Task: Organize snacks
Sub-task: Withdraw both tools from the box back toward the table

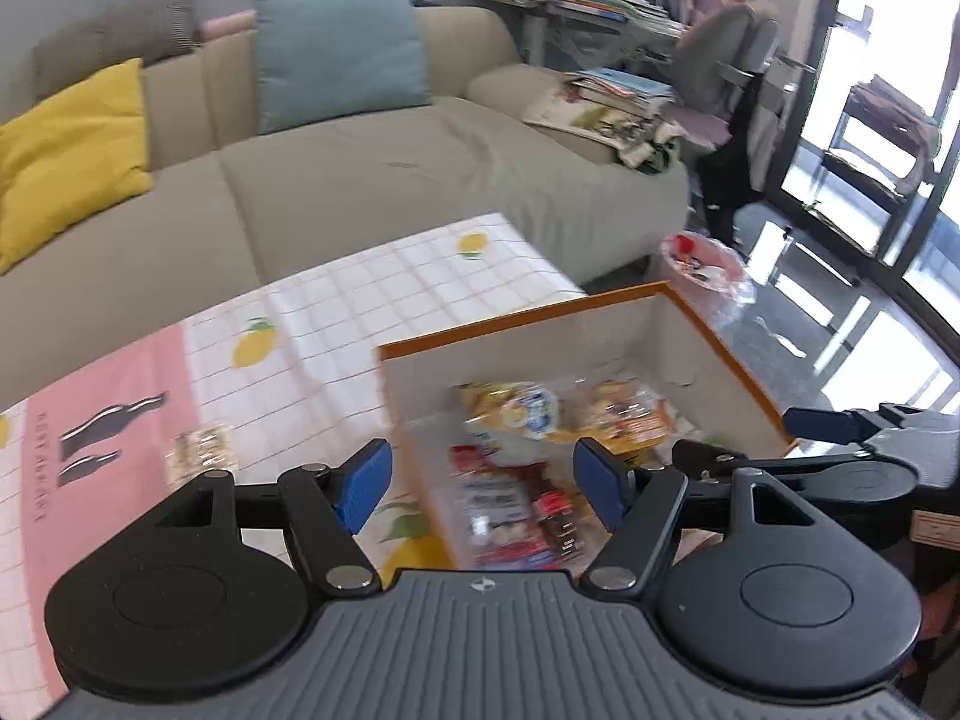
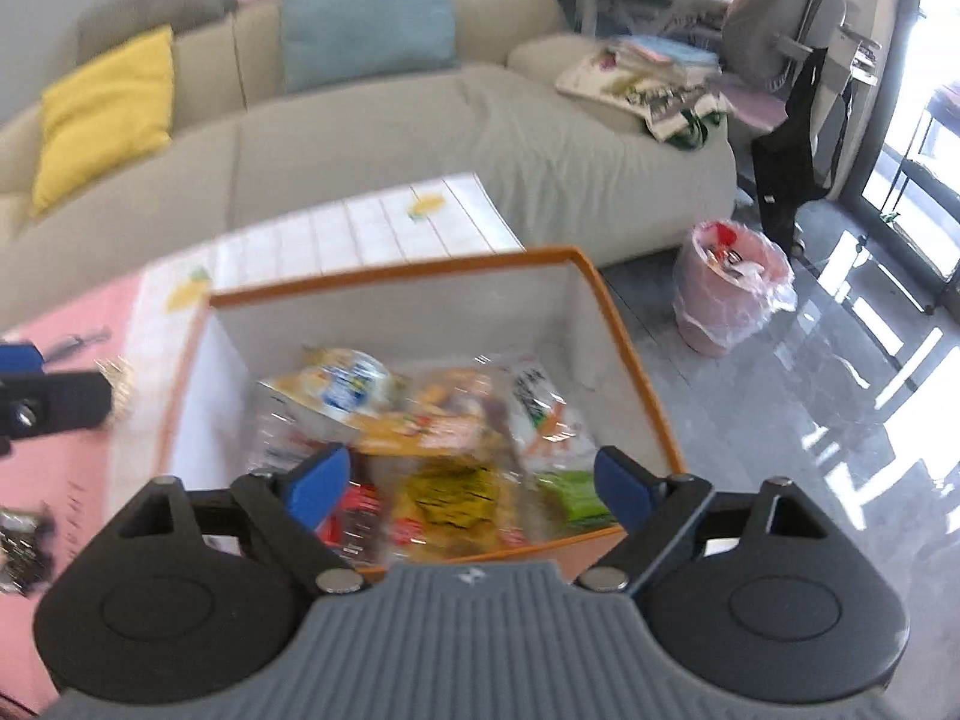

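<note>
Orange-rimmed and white-walled, the open cardboard box [image 2: 624, 324] sits on the lemon-print checked tablecloth [image 1: 336, 312] and holds the heap of crinkly plastic snack packets [image 2: 432, 438] — yellow, red and green. Both the left gripper [image 1: 480, 483] and the right gripper [image 2: 468, 486] hang above the box with blue-padded jaws spread wide — nothing between them. One small clear-wrapped snack packet [image 1: 201, 450] lies outside the box on the cloth.

We find little that reads. On the pink panel [image 1: 108, 414] at the left edge of the table's cloth, a line of dark capital letters runs sideways beside a bottle drawing, too blurred to spell. Print on the snack packets [image 2: 432, 438] is smeared, illegible.
</note>
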Motion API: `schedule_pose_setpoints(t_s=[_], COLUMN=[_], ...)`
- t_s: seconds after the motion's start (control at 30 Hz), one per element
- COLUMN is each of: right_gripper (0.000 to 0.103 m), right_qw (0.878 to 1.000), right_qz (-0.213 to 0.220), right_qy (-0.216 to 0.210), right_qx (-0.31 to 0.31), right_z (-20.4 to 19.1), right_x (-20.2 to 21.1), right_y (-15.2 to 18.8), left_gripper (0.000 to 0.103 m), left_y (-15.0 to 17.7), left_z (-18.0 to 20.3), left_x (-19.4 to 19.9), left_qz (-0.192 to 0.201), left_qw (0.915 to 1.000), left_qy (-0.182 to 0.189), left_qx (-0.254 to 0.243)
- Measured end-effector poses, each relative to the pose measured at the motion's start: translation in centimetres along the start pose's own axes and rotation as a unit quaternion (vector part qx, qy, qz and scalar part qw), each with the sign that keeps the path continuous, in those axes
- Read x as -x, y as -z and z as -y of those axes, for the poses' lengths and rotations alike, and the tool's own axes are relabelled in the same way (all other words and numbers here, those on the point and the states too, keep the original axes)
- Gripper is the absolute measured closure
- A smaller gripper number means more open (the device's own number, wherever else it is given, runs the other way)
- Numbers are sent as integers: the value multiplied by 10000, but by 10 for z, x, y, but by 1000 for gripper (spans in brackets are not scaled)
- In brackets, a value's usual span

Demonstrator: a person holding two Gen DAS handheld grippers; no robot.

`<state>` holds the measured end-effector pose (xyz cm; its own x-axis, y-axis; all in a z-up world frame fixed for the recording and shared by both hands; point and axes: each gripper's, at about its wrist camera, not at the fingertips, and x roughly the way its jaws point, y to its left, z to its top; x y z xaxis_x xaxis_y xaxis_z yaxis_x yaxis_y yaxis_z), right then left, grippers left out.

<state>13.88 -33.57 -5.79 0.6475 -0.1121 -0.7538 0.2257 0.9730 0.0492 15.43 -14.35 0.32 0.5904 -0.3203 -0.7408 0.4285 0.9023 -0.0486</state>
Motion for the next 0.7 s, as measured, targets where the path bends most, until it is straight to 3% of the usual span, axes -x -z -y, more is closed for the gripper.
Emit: schedule_pose_setpoints(t_s=[0.27, 0.43, 0.7], right_gripper=[16, 16, 16], right_qw=[9956, 9909, 9821], right_qz=[507, 506, 476], right_qy=[-668, -1092, -1388], right_qx=[419, 602, 1183], right_z=[-66, -102, -164], right_x=[22, 23, 12], right_y=[23, 34, 52], left_gripper=[22, 22, 19], left_y=[35, 60, 103], left_z=[-53, -90, -147], left_x=[25, 38, 37], left_qz=[19, 13, -215], left_qw=[9977, 9938, 9848], left_qy=[-390, -640, -863], left_qx=[551, 907, 1489])
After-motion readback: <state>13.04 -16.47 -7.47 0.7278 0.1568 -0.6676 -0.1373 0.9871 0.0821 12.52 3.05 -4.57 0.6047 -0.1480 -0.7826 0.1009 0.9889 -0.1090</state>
